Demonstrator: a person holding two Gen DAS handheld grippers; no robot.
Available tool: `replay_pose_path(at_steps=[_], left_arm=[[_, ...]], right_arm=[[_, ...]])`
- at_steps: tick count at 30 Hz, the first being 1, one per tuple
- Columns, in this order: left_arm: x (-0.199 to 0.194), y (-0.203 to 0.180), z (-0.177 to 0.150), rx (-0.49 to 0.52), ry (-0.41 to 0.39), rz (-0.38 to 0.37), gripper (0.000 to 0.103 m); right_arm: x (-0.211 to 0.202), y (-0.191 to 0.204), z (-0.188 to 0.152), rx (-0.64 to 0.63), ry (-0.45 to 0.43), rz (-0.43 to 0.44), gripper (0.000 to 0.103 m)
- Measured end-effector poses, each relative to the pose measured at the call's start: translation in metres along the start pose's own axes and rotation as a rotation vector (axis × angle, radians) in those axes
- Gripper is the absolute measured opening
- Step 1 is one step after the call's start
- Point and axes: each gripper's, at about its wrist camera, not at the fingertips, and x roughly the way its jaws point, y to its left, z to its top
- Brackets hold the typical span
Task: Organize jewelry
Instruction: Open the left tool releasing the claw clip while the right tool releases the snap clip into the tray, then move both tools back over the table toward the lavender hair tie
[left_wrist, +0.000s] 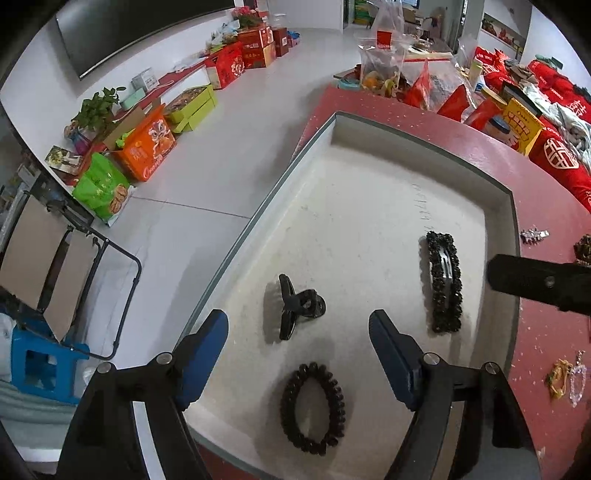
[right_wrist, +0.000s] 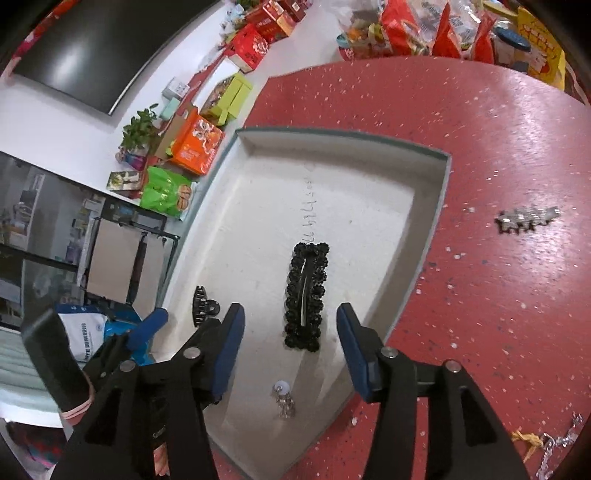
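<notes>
While in tray (left_wrist: 236, 236): 2 clips, 1 hair tie (left_wrist: 313, 407)

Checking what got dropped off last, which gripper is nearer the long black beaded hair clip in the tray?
Right. The right gripper straddles the beaded hair clip, open. The left gripper hangs beside it, over the coil hair tie.

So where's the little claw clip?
The claw clip lies in the white tray, left of the beaded barrette and above the spiral hair tie, in the left wrist view.

Black claw (left_wrist: 299, 347) arms, blue pads (left_wrist: 205, 354), silver screws.
</notes>
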Motion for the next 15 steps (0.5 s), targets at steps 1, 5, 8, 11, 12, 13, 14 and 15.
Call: replay_pose_path(at_steps=[1, 5, 8, 11, 12, 13, 14, 15], left_arm=[[-0.002, -0.001, -0.001, -0.003, 0.003, 0.004, 0.094], [-0.011, -0.002, -0.004, -0.015, -0.009, 0.005, 0.103], [-0.016, -0.006, -0.008, -0.001, -0.007, 0.011, 0.103], [-0.022, -0.013, -0.01, 0.021, 0.002, 0.018, 0.103], [-0.024, -0.014, -0.011, 0.024, 0.005, 0.018, 0.103], [-0.027, -0.016, -0.012, 0.028, 0.011, 0.013, 0.103], [-0.029, -0.017, -0.012, 0.029, 0.014, 0.009, 0.103], [-0.031, -0.019, -0.013, 0.031, 0.016, 0.005, 0.103]], right_arm=[[-0.005, -0.001, -0.001, 0.001, -0.004, -0.003, 0.059], [-0.023, -0.006, -0.009, -0.013, -0.019, -0.029, 0.062], [-0.034, -0.012, -0.015, -0.015, -0.029, -0.054, 0.063], [-0.043, -0.02, -0.022, 0.002, -0.034, -0.074, 0.063], [-0.045, -0.022, -0.024, 0.007, -0.035, -0.076, 0.063], [-0.049, -0.025, -0.026, 0.012, -0.037, -0.078, 0.063], [-0.052, -0.028, -0.028, 0.016, -0.038, -0.084, 0.065], [-0.054, -0.03, -0.03, 0.019, -0.04, -0.089, 0.07]])
